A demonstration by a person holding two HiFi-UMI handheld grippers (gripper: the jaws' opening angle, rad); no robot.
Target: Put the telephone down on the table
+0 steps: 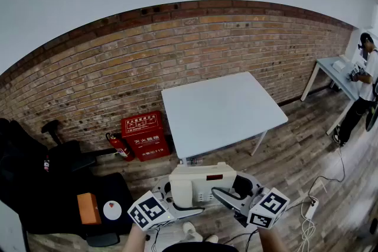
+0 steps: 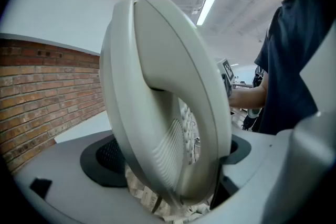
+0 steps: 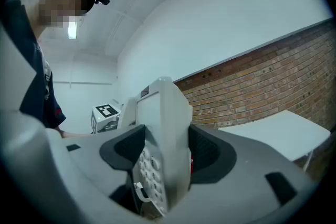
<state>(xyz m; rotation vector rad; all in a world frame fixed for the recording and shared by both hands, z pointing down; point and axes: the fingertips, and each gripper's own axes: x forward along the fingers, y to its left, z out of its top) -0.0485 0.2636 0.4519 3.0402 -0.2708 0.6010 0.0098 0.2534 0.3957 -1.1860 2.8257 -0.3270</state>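
A cream desk telephone (image 1: 201, 183) with its handset on the cradle hangs in the air between my two grippers, low in the head view and short of the white table (image 1: 218, 109). My left gripper (image 1: 177, 198) is shut on the handset end. In the left gripper view the handset (image 2: 163, 102) fills the space between the jaws of the left gripper (image 2: 173, 165). My right gripper (image 1: 233, 193) is shut on the keypad end. There the telephone (image 3: 163, 134) stands on edge, pressed between the dark pads of the right gripper (image 3: 163, 157).
A brick wall runs behind the table. A red fire-extinguisher box (image 1: 144, 136) and an extinguisher (image 1: 121, 147) stand at its foot on the left. A black chair (image 1: 35, 186) is further left. At the far right a person (image 1: 363, 85) stands by another table (image 1: 336, 74). A cable and power strip (image 1: 310, 209) lie on the wooden floor.
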